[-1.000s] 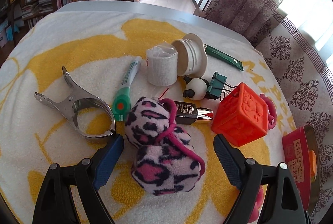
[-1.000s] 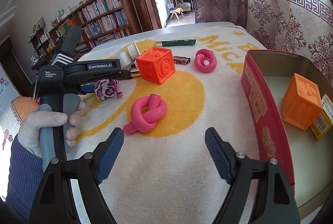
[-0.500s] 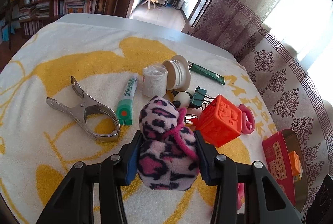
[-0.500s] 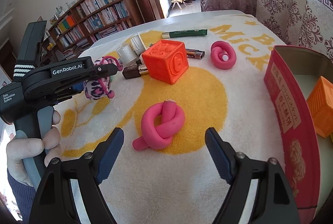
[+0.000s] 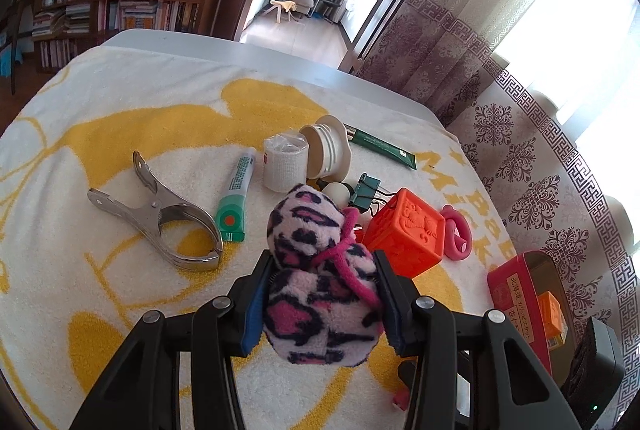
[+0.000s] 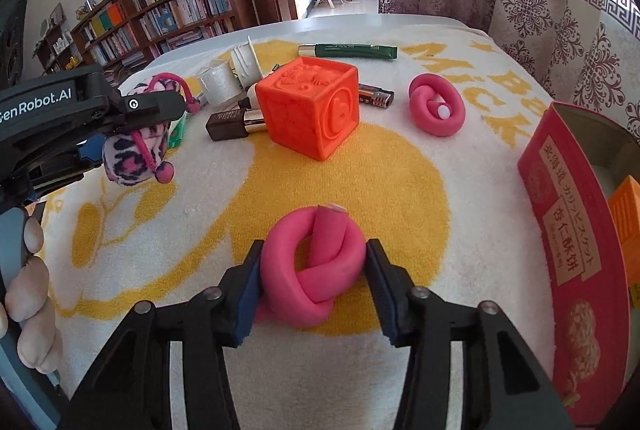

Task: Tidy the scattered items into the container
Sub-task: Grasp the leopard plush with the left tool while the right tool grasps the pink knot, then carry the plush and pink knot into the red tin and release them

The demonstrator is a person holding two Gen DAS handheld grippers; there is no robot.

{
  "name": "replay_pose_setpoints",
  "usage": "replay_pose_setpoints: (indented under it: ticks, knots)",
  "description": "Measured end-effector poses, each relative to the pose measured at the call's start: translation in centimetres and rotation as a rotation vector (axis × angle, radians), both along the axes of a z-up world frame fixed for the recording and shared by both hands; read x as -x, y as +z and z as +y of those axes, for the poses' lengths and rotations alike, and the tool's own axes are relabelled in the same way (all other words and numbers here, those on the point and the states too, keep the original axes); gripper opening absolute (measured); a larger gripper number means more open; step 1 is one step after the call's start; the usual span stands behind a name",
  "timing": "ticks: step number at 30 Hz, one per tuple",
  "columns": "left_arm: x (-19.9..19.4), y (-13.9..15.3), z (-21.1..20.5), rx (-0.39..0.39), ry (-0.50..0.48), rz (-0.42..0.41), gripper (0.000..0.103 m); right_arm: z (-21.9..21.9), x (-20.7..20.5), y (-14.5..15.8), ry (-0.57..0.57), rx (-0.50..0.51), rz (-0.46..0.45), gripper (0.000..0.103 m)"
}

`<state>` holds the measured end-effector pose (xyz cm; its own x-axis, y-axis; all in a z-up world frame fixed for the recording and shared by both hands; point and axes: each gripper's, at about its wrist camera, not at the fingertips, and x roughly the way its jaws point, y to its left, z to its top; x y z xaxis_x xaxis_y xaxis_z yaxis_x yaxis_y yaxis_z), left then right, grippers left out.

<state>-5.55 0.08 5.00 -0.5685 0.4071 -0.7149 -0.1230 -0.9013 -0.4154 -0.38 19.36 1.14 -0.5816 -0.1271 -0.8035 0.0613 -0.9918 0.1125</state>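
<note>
Two grips: left hand-held gripper [image 5: 322, 304] pinches the leopard-print plush pouch [image 5: 320, 282]; right hand-held gripper [image 6: 314, 280] pinches the pink knotted foam tube [image 6: 314, 270], the red tin container [image 6: 572, 258] close beside it.

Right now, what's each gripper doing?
Left gripper: closed on the leopard pouch, lifted off the towel.
Right gripper: closed around the pink knot, on the towel.

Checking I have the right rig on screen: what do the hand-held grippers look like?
Both hand-held grippers, left and right, are black, with blue pads on the two fingers and silver bolts. The left one's body reads "GenRobot.AI" in white; bare fingers wrap its grey handle.
</note>
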Motion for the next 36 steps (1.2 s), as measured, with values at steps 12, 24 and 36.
replay_pose_setpoints:
  ticks: [12, 24, 36]
  knots:
    - [-0.2, 0.0, 0.2, -0.010, -0.011, -0.002, 0.049, 1.2, -2.8, 4.0, -0.015, 0.029, 0.122, 0.052]
    - [-0.9, 0.0, 2.8, 0.008, -0.072, -0.006, 0.049, 8.6, -8.7, 9.4, -0.188, 0.018, 0.283, 0.052]
    - [-4.8, 4.2, 10.2, -0.025, -0.249, 0.058, 0.049, 17.4, -12.7, 9.3, -0.387, 0.013, 0.285, 0.052]
